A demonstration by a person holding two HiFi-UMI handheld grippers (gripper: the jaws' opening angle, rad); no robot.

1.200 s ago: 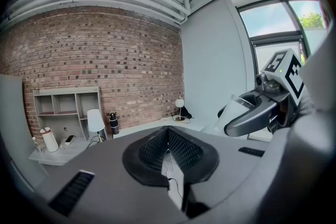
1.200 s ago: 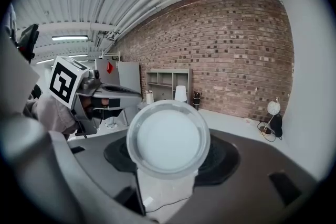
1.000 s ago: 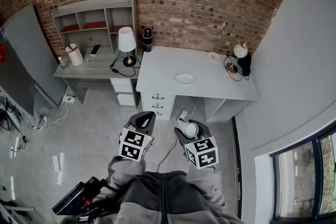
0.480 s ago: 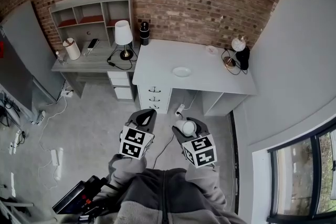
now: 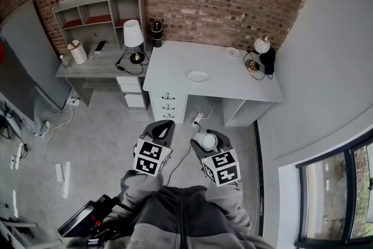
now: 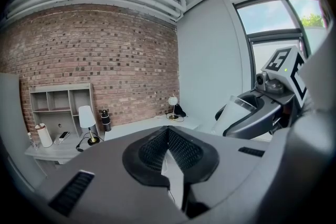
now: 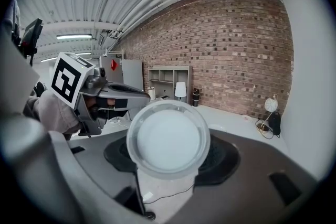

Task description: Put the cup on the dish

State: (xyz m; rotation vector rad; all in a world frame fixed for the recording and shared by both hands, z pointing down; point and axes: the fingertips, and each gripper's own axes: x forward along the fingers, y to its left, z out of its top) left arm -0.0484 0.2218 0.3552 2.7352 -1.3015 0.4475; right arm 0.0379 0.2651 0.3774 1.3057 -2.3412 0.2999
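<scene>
A small white dish [image 5: 198, 76] lies on the white desk [image 5: 233, 87] by the brick wall, well ahead of both grippers. My right gripper [image 5: 208, 138] is held over the floor, shut on a clear plastic cup [image 5: 206, 140]. In the right gripper view the cup [image 7: 168, 137] lies between the pads of the right gripper [image 7: 170, 157], its mouth turned to the camera. My left gripper [image 5: 165, 124] hangs beside it, shut and empty; the left gripper view shows the left gripper's [image 6: 168, 152] pads pressed together. That view also catches the cup [image 6: 236, 115] in the right gripper.
A grey desk [image 5: 93, 67] with a shelf unit adjoins the white one on the left. It carries a table lamp [image 5: 133, 38], and a black bottle [image 5: 156, 34] stands next to it. A globe lamp [image 5: 262, 46] and a second small dish [image 5: 232, 52] sit at the desk's back right. A cable [image 5: 189, 154] trails on the floor.
The desks and the dish have slid a little up and left in the head view. Both grippers keep their places and the cup stays held.
</scene>
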